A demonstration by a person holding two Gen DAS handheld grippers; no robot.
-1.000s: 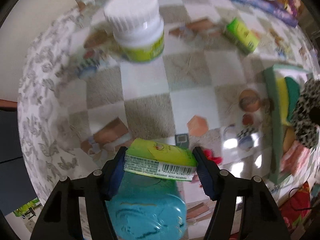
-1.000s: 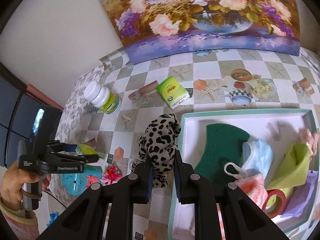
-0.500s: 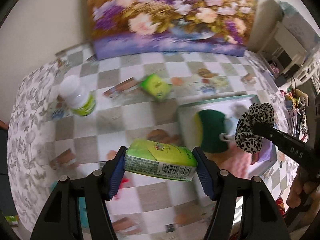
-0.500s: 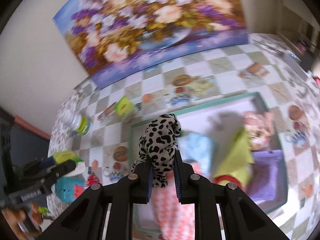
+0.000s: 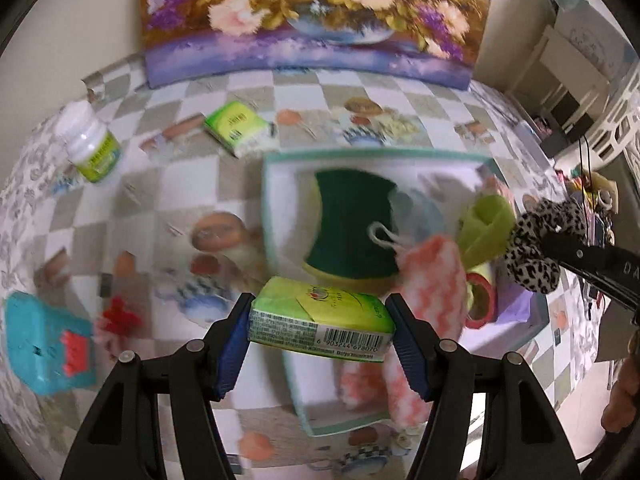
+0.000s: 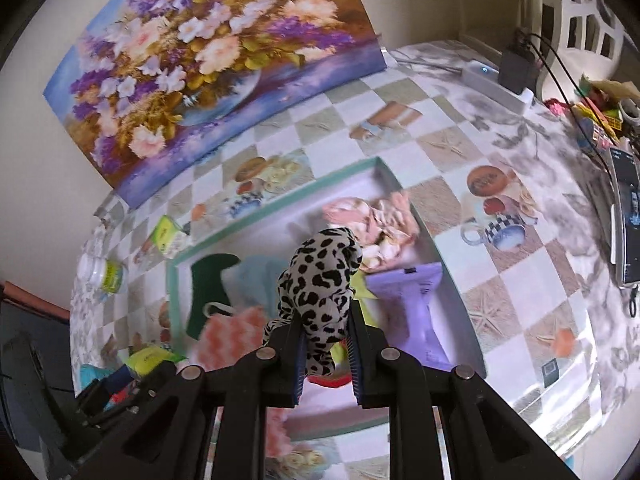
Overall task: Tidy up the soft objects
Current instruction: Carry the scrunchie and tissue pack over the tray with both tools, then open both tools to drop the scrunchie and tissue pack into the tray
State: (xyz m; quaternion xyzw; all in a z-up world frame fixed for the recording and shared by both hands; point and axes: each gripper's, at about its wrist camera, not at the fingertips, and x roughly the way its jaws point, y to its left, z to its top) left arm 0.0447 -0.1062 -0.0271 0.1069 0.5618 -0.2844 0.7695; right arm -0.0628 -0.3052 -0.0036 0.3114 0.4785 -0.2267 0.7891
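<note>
My left gripper (image 5: 320,324) is shut on a green tissue pack (image 5: 320,322) and holds it above the near left corner of the teal-rimmed tray (image 5: 276,164). My right gripper (image 6: 324,344) is shut on a leopard-print scrunchie (image 6: 320,276), hanging over the middle of the tray (image 6: 280,200). In the left wrist view the scrunchie (image 5: 536,248) shows at the right, above the tray's right end. The tray holds a green sponge (image 5: 352,224), an orange-and-white cloth (image 5: 432,272), a lime cloth (image 5: 484,224), a purple pouch (image 6: 416,312) and pink fabric (image 6: 376,220).
On the checkered tablecloth lie a second green tissue pack (image 5: 236,128), a white pill bottle (image 5: 90,144), a teal plastic toy (image 5: 44,344) and a red hair tie (image 5: 120,320). A flower painting (image 5: 316,12) leans on the back wall. A phone (image 6: 624,212) and cables sit at the far right.
Both grippers have swung to the right over the tray, each still carrying its object. The tissue pack now hangs at the tray's near corner and the scrunchie over the tray's middle.
</note>
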